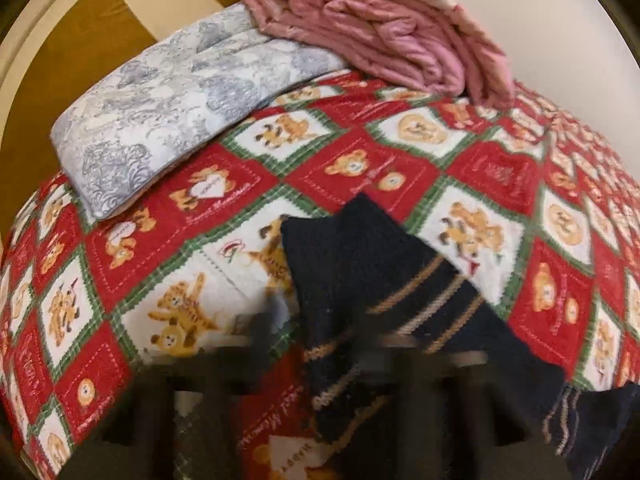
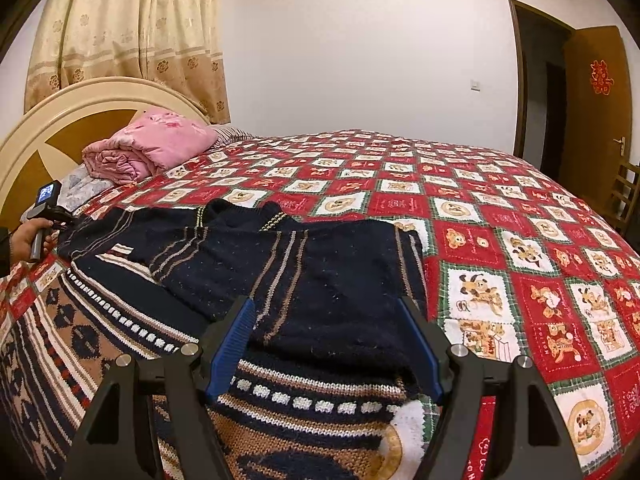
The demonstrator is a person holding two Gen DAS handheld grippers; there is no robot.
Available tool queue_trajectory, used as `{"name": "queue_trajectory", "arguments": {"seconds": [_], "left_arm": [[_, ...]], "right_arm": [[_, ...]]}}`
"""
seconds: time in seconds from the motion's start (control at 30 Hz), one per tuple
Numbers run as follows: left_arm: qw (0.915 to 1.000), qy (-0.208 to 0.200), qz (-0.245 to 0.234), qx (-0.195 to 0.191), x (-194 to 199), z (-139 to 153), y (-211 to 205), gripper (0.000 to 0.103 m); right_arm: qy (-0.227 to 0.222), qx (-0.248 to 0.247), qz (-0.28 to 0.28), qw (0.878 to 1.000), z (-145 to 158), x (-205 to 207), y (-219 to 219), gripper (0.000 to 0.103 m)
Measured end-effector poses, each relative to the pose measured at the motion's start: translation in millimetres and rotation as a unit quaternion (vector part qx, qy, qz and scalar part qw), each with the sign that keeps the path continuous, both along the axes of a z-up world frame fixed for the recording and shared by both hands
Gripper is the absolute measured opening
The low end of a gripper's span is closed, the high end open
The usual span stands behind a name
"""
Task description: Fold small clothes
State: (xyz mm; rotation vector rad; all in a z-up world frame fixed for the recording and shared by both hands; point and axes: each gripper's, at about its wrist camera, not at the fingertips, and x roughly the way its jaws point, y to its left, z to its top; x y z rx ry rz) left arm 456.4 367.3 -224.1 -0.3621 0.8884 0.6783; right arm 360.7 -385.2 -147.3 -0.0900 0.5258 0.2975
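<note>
A: Look at the right hand-held gripper (image 2: 326,344) first. Its blue-padded fingers (image 2: 231,346) stand wide apart, hovering just over the near part of the dark knitted sweater (image 2: 288,280), gripping nothing.

B: And the left hand-held gripper (image 2: 50,208)?

A: From the right side I see a hand (image 2: 22,240) holding it at the far left edge of the sweater, beside the sleeve. Its own camera is smeared with blur low down, so I cannot tell whether its fingers are apart or together. A navy sleeve with tan stripes (image 1: 384,300) lies right in front of it.

B: Where is the sweater itself?

A: Spread on the bed, on the red, white and green bear-print bedspread (image 2: 500,208), toward the near left corner. The top half is navy with thin stripes and is doubled over; the lower part shows brown, white and navy patterned bands.

B: What is beyond it?

A: A folded pink quilt (image 2: 148,148) near the headboard (image 2: 80,92), resting on a grey-and-white patterned pillow (image 1: 172,112). Behind hangs a gold flowered curtain (image 2: 132,28), and a brown door (image 2: 592,108) stands open at far right.
</note>
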Motion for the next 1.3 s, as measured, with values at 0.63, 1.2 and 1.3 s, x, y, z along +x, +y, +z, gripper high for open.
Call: {"name": "queue_trajectory", "arguments": {"seconds": [0.63,1.2,1.3], "left_arm": [[0.9998,-0.012,-0.012,-0.006,5,-3,-4,0.007],[0.984,-0.139,-0.109,-0.021,-30,104,-101,0.006],[0.9754,-0.163,-0.144,-0.034,-36,129,-141,0.006]], "right_arm": [[0.019,-0.006,-0.026,0.999,-5,5,-3,0.073],[0.008,-0.013,-0.018,1.0,-1,-3,4,0.073],[0.007,-0.011,-0.018,1.0,-1,-4,6,0.073]]}}
